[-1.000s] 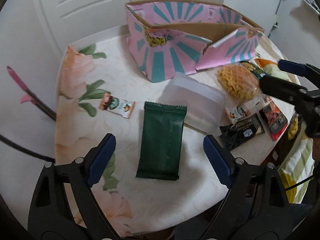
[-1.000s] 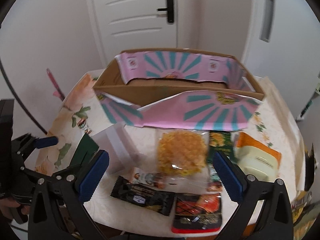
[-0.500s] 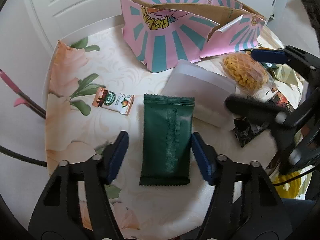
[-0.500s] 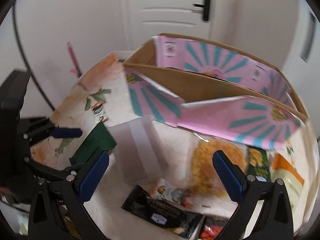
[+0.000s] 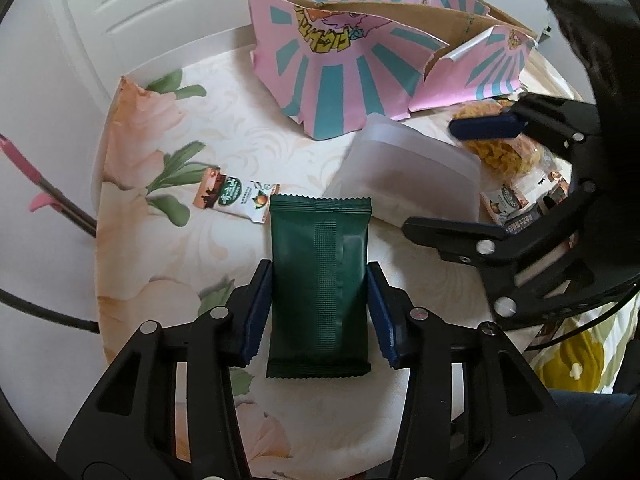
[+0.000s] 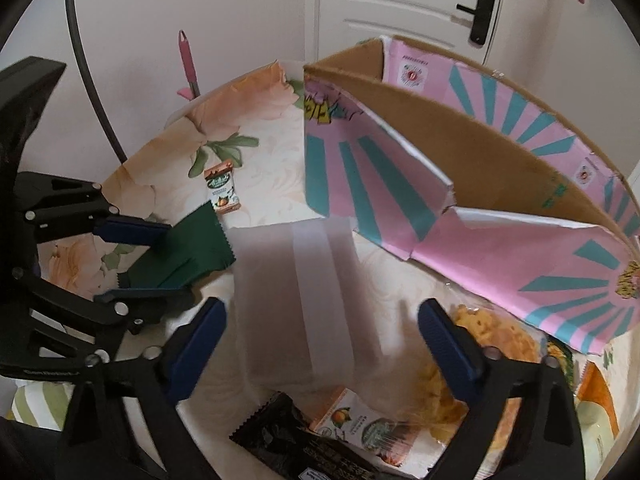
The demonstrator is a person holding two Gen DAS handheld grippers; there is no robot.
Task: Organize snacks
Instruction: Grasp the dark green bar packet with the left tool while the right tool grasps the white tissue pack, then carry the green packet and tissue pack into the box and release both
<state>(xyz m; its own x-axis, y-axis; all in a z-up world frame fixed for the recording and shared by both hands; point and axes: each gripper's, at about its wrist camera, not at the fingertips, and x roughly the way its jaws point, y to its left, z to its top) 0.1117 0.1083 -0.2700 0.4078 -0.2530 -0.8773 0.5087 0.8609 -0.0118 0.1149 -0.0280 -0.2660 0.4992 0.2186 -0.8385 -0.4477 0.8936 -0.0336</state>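
One dark green ridged packet (image 5: 319,280) lies between closing left jaws, pads touching; right jaws closing, empty; floral counter (image 5: 160,248), white door (image 6: 400,4).

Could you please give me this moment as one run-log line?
left gripper: closing around green packet | right gripper: closing, over translucent white pouch, no contact | pink box: open

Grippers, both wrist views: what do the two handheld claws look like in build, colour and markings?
Both look alike. The left claw and the right claw have matte black plastic frames with triangular cut-outs and silver screw heads at the pivots. Each finger ends in a flat dark blue pad. Seen from the right wrist, the left claw's body carries small pale lettering, too small to read. A thin black cable trails below the right claw's body.
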